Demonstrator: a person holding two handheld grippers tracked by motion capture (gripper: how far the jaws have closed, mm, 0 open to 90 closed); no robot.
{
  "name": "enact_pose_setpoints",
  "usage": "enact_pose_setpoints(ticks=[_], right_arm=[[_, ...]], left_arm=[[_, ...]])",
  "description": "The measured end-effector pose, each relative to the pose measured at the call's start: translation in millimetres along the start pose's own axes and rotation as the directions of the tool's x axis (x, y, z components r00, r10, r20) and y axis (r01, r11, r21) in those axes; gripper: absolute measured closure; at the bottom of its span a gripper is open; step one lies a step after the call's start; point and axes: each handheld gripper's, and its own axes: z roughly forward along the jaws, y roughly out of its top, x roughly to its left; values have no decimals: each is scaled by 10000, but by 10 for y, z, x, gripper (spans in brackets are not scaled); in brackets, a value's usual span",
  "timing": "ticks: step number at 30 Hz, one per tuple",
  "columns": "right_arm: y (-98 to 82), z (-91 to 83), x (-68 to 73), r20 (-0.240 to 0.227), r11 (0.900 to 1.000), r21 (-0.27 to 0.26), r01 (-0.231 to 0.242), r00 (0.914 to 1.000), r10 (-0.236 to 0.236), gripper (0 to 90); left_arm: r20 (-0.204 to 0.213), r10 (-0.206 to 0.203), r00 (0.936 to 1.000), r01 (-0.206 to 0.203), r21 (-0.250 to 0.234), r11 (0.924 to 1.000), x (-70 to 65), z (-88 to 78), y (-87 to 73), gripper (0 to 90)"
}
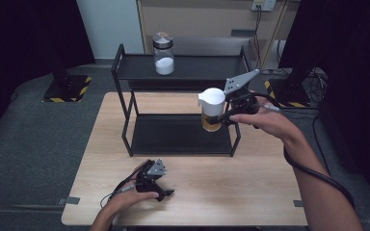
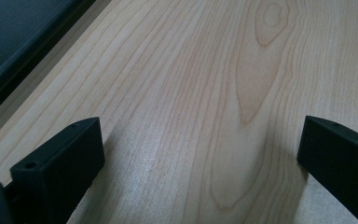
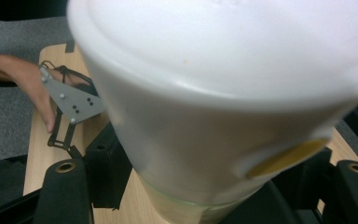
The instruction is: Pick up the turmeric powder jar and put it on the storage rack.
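1. Nearest the person, the left hand-held gripper (image 1: 166,193) sits idle on the pale wood-grain surface (image 1: 250,192), its black blocky jaws spread apart with nothing between them. Not much can go wrong there except the trailing cable snagging.
2. Further out, the right hand-held gripper (image 1: 220,117) is clamped on the jar (image 1: 211,109), held in the air just in front of the black metal shelf (image 1: 139,67), up near its top tier. The jar looks like clear glass with amber stuff inside and a smooth white plastic spouted lid.
3. Risky bit imo: slick round glass in flat jaws could twist or slip, and it could clip the shelf's rail going in.
4. Farthest back, a second jar (image 1: 164,54) with white powder and a metal lid stands on the top tier, so a sloppy placement could bump it.
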Motion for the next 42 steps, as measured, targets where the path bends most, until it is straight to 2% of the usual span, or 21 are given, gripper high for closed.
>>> enact_pose_setpoints(ticks=[15, 21, 27, 42], right_arm=[[415, -157, -143, -13, 9998, -155, 146, 9999, -146, 314], [566, -223, -213, -36, 9988, -467, 171, 9998, -173, 313], [737, -302, -270, 185, 9979, -603, 249, 9995, -238, 313], [978, -424, -430, 823, 9962, -858, 116, 9966, -46, 313]], left_arm=[[35, 29, 10000, -29, 13, 10000, 9, -1, 3, 0], [30, 40, 10000, -40, 15, 10000, 8, 0, 3, 0], [28, 42, 10000, -42, 19, 10000, 8, 0, 4, 0], [43, 93, 9999, -93, 59, 9999, 13, -2, 10, 0]])
